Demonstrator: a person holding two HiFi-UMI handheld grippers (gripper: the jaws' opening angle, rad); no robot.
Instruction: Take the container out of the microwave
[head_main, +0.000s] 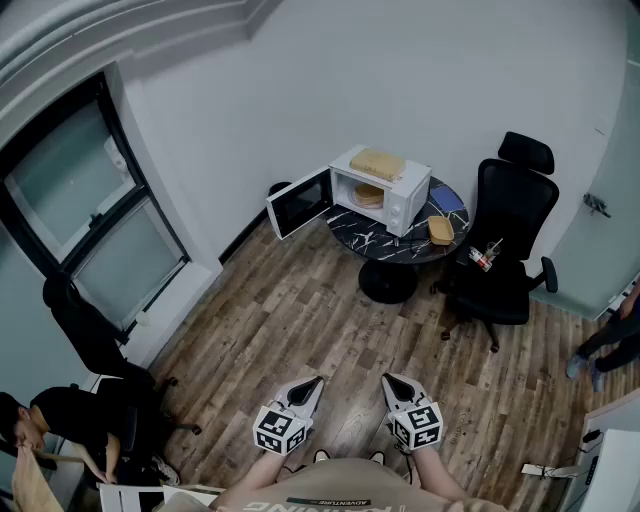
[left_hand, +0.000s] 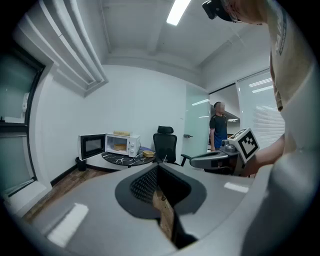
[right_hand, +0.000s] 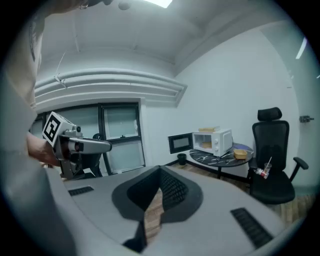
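In the head view the left claw (head_main: 314, 382) and right claw (head_main: 390, 379) hang near the person, both pressed together and empty. They are well apart from the white microwave (head_main: 388, 190) on the far round black marble worktop (head_main: 375, 243), and the tan round container (head_main: 369, 194) sits inside it. The left gripper view shows the open black door (left_hand: 91, 146) standing out to the left, where a careless approach could knock it. In the right gripper view a black office chair (right_hand: 270, 137) crowds the worktop's right, and unspread jaws would likely shove the container deeper.

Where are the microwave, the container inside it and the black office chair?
microwave (head_main: 411, 197), head view, on its white control panel.
container (head_main: 368, 194), head view, on its side, inside the open cavity.
office chair (head_main: 512, 210), head view, on its backrest.
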